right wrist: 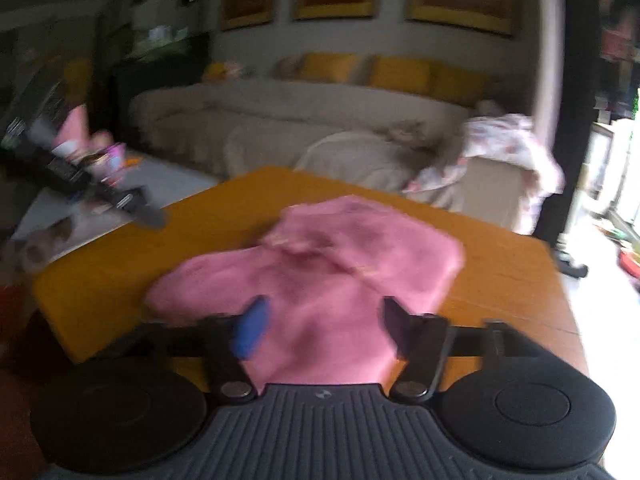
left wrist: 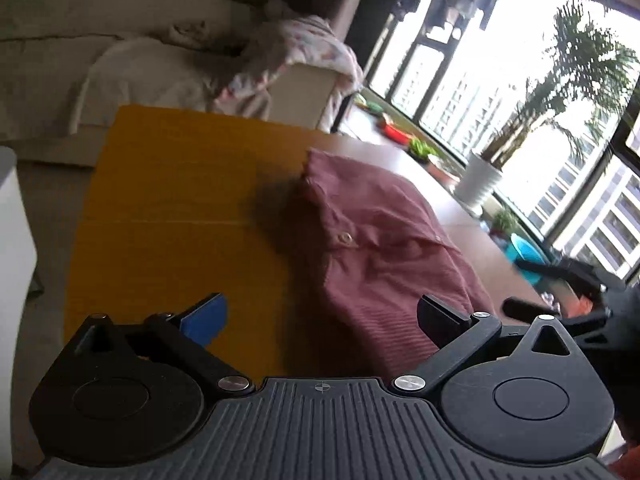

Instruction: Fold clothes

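A folded maroon-pink shirt (left wrist: 384, 248) lies on the orange table (left wrist: 172, 208); a button shows on its front. My left gripper (left wrist: 324, 316) is open and empty, above the table at the shirt's near left edge. In the right wrist view the same shirt (right wrist: 332, 276) lies on the orange table (right wrist: 508, 280), blurred by motion. My right gripper (right wrist: 324, 324) is open and empty, just above the shirt's near end. The other gripper shows as a dark shape at the left wrist view's right edge (left wrist: 576, 280).
A beige sofa (right wrist: 288, 120) with yellow cushions stands behind the table, with a floral cloth (right wrist: 508, 144) over a box. A white side table with packets (right wrist: 80, 160) is at left. Potted plants (left wrist: 480, 176) line the window (left wrist: 520, 92).
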`<state>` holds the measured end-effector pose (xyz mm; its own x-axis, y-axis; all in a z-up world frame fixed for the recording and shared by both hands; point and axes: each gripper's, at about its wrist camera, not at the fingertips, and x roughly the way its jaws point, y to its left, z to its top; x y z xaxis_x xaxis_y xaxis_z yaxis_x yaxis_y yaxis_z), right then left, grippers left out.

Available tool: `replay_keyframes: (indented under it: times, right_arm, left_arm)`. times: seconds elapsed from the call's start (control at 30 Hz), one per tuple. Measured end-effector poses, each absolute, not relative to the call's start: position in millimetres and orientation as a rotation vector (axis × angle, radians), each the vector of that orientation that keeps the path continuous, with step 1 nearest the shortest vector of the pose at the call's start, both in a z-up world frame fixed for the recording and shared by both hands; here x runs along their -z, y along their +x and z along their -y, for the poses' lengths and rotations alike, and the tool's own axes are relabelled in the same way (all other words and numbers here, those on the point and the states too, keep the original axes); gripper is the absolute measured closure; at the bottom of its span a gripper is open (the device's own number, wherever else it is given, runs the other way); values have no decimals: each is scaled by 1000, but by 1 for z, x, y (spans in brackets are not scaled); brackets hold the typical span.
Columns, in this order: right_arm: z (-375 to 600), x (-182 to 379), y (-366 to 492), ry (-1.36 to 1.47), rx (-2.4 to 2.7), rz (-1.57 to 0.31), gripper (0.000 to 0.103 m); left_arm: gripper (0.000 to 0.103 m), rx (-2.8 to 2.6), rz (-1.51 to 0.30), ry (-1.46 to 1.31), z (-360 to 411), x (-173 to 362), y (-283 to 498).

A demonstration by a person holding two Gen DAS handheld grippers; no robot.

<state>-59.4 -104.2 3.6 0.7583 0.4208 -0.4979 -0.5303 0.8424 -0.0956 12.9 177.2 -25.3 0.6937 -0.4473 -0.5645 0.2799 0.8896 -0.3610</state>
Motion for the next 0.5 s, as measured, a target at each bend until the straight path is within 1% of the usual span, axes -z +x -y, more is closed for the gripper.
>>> replay_keyframes:
  times: [0.17,0.2,0.23,0.3,0.33,0.37,0.43,0.5]
  right_arm:
    - [59,19,-73,-479,-626,-469,48]
    - [52,22,-75,-505,-641,-473,43]
    - [47,25,-77,-527,-647,-468,41]
    - [41,27,-78,-557,-647,-444,43]
    - [39,26,-77,-555,-638,-435,65]
    - [43,21,-72,-503,-635,-448,77]
    - [53,11,-61,-391,-630,-476,90]
    - [64,-2,-55,-314,-628,-482,92]
  left_arm:
    - [0,465,-672,-220,-167,18,7]
    - [0,484,-671,-200,-162,17,6]
    - [0,499,-670,-182,-158,17,5]
    - [0,517,-667,-163,-152,17,3]
    - [0,523,-666,-160,-150,18,2]
    - [0,527,-665,-159,-148,18,2]
    - [0,519,-666,-176,-150,19,3]
    - [0,506,-661,-183,-155,19,2]
